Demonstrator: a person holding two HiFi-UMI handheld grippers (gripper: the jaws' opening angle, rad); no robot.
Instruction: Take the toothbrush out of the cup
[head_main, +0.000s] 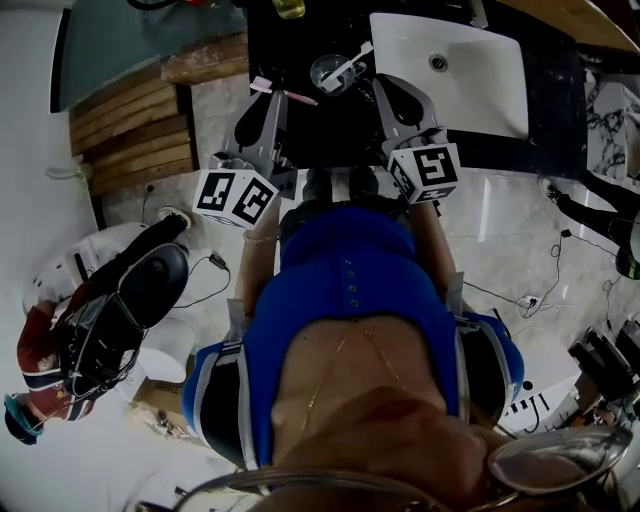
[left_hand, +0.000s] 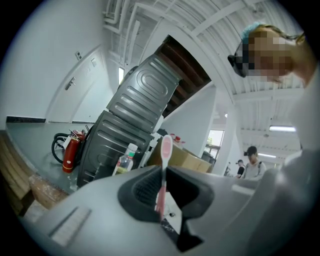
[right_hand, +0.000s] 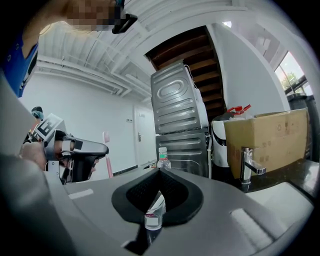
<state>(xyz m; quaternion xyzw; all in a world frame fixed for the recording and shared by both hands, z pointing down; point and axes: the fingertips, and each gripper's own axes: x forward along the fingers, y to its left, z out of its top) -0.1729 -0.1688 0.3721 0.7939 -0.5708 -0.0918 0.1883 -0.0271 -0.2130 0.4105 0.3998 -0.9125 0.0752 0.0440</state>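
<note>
Narrowly parted, the left gripper (left_hand: 163, 176) has its jaws clamped on the handle of a pink toothbrush (left_hand: 165, 149). In the left gripper view the toothbrush stands upright between the jaws, with its head at 12 o'clock above the jaw tips. In the head view this gripper reaches over a dark counter (head_main: 300, 140). The pink toothbrush lies crosswise at its tips, fully out of the cup and at about 9 o'clock from it.

The right gripper (right_hand: 158, 175) has its jaws closed on the wall of a clear cup (right_hand: 154, 212). In the head view the clear cup stands on the counter near 12 o'clock of the frame, with the right gripper at its 3 o'clock side. A white stick-like item (head_main: 352, 60) leans out of the cup toward 2 o'clock. A white sink basin (head_main: 455, 70) lies at 3 o'clock of the cup.

In the right gripper view the left gripper appears at 9 o'clock. A tap (right_hand: 247, 167) and a cardboard box (right_hand: 265, 132) sit at 3 o'clock, and a plastic bottle (right_hand: 162, 157) stands just beyond the jaws.
</note>
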